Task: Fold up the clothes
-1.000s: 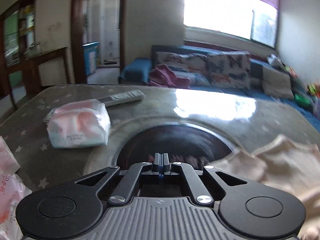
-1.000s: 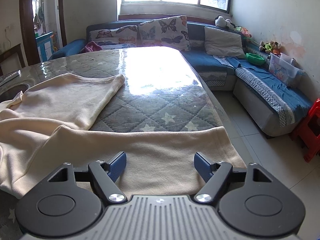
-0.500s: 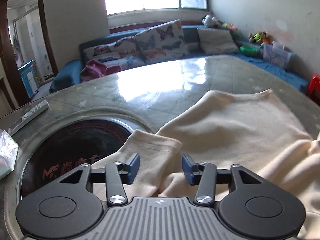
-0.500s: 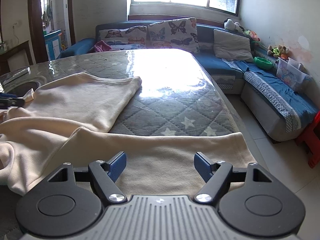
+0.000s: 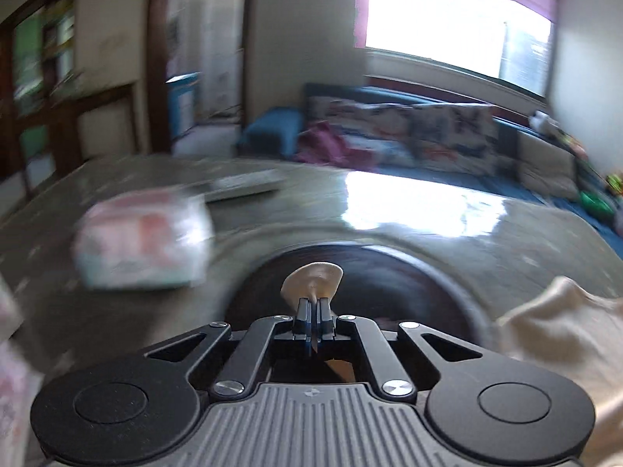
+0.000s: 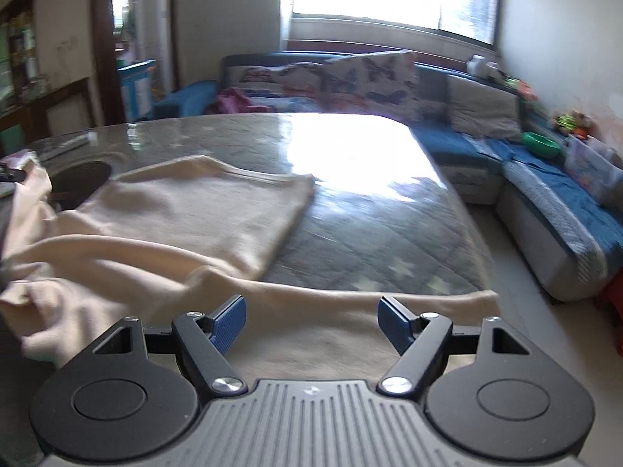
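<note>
Through my left wrist camera, my left gripper (image 5: 313, 305) is now pinched tight on a small tuft of the cream-coloured knit garment (image 5: 313, 279), which fans out just past my fingertips; half a second ago my jaws stood apart over the end of a sleeve, so the grab has been made, and I judge the fold can now start. The whole view is smeared with motion and has swung away from the cloth toward the dark round inset (image 5: 373, 268) in the glossy grey quilted star-patterned table (image 5: 506, 233), the pink-and-white plastic-wrapped tissue pack (image 5: 142, 241) and the grey remote control (image 5: 245, 186) beyond, so I take it my left hand is lifting and turning, roughly level and pointing across the table. More of the garment bunches at the lower right of this view. Through my right wrist camera, my right gripper (image 6: 313, 321) has its blue pads (image 6: 229, 321) spread wide with nothing between them, hovering low over the near strip of the garment (image 6: 202, 210), which lies spread across the table (image 6: 370, 202) toward the blue sofa (image 6: 545, 179). Compared with half a second ago, the cloth at far left has risen in a drape where my left hand holds it, and this view has shifted slightly leftward. My right hand points forward along the table, tilted a little down, not yet gripping.
</note>
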Available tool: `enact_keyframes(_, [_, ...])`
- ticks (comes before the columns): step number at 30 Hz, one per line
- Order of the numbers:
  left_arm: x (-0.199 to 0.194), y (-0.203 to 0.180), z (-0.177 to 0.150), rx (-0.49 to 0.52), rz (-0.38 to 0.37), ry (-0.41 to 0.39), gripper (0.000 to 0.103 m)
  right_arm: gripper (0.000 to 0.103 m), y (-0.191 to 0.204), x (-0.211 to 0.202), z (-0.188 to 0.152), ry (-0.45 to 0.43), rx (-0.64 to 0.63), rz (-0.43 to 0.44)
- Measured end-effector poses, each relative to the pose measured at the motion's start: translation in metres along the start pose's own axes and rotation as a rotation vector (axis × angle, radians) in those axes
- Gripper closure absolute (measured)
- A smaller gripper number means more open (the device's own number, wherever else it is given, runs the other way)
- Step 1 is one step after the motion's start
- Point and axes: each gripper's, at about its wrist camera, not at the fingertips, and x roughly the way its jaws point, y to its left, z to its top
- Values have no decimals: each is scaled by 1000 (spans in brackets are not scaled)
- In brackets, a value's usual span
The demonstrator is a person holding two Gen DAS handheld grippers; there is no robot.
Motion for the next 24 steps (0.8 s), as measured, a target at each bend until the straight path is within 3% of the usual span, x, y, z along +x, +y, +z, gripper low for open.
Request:
enact_keyframes(3, [2,22,-7,-41,24,23,100,27,30,-2,5,9,-87,133])
enact_keyframes(11, [2,22,-18,-45,31,34,101,30,131,-9,2,32,-431,412])
enact_keyframes(16, [0,26,-14,-60,34,24,101,40,168,-2,-7,49,-556,427])
enact_keyframes(17, [-1,26,-14,-60,32,22,100,43,173,2,-10,56,-578,417])
enact_keyframes(20, [-6,28,-13,-59,35,13,100,68,174,7,-14,86,-579,398])
enact_keyframes(21, [-7,28,-13,-59,36,11,100,84,173,6,-15,86,-578,398])
enact_keyframes(22, [-8,29,-13,-60,37,9,101,92,171,4,-16,83,-577,400])
enact_keyframes(24, [-10,30,-11,-60,43,4,101,99,166,0,-15,83,-571,418])
